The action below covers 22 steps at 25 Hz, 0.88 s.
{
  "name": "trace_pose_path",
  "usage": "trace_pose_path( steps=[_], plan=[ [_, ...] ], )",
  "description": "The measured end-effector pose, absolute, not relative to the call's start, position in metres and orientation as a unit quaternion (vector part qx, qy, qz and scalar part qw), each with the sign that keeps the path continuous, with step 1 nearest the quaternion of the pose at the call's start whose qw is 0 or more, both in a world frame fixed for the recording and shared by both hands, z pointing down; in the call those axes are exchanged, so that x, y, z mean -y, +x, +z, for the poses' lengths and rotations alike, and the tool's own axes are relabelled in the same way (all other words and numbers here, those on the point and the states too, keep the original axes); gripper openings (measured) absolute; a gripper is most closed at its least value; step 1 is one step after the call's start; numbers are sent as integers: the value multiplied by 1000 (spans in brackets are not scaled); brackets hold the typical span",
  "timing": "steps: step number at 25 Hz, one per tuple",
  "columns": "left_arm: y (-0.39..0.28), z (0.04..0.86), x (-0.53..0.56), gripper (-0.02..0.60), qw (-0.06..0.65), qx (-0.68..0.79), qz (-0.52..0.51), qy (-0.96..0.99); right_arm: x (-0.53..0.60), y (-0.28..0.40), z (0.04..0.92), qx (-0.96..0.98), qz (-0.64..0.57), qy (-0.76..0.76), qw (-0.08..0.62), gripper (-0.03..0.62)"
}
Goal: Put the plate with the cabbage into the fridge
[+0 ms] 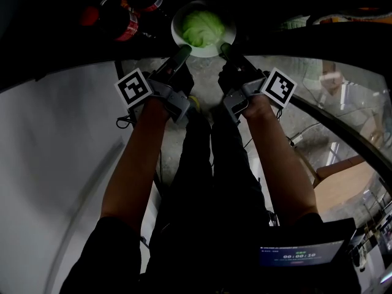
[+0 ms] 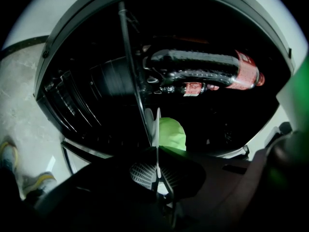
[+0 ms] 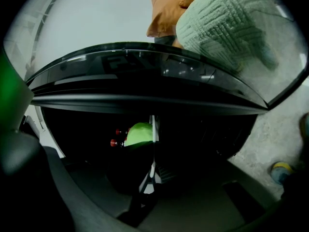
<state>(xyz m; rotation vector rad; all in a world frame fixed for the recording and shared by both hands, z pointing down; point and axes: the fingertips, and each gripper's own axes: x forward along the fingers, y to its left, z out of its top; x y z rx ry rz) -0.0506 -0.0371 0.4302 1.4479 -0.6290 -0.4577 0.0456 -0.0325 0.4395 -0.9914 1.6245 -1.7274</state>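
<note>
— Where is the plate [image 1: 179, 32]?

— Far centre in the head view, in the dark mouth of the fridge [image 1: 55, 23]. The cabbage [image 1: 204, 28] lies on it, pale green, filling most of it.

— Who holds it?

— Both grippers. The left gripper [image 1: 182, 54] is on the near-left rim and the right gripper [image 1: 226, 49] on the near-right rim. In the left gripper view the white rim [image 2: 157, 129] runs edge-on between the jaws, which are clamped on it, with the cabbage just beyond to the right. The right gripper view shows the same: jaws closed on the thin rim [image 3: 154, 127], the cabbage just to its left.

— Is the plate resting on a shelf?

— I cannot tell; under it all is black.

— What lies near it?

— Cola bottles [image 1: 119, 20] with red labels, lying on their sides, left of the plate and apart from it. The left gripper view shows two, one larger than the other, behind a wire rack [image 2: 129, 76]. The right gripper view catches only their red caps [image 3: 115, 137], left of the cabbage.

— And nearer?

— The marker cubes [image 1: 133, 86] stand on each gripper above the bare forearms. Dark trousers [image 1: 208, 164] fill the middle. A white panel [image 1: 55, 164] lies to the left, a speckled floor [image 1: 318, 143] to the right, and a small lit screen [image 1: 300, 253] sits near right.
</note>
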Motion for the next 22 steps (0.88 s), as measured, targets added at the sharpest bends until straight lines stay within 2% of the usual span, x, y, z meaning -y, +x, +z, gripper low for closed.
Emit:
trace_pose_path(
  steps=[22],
  plan=[
    [-58,430,38,12,673,293,-221,642,31,48,443,-605,-643,-370,289,31]
  ],
)
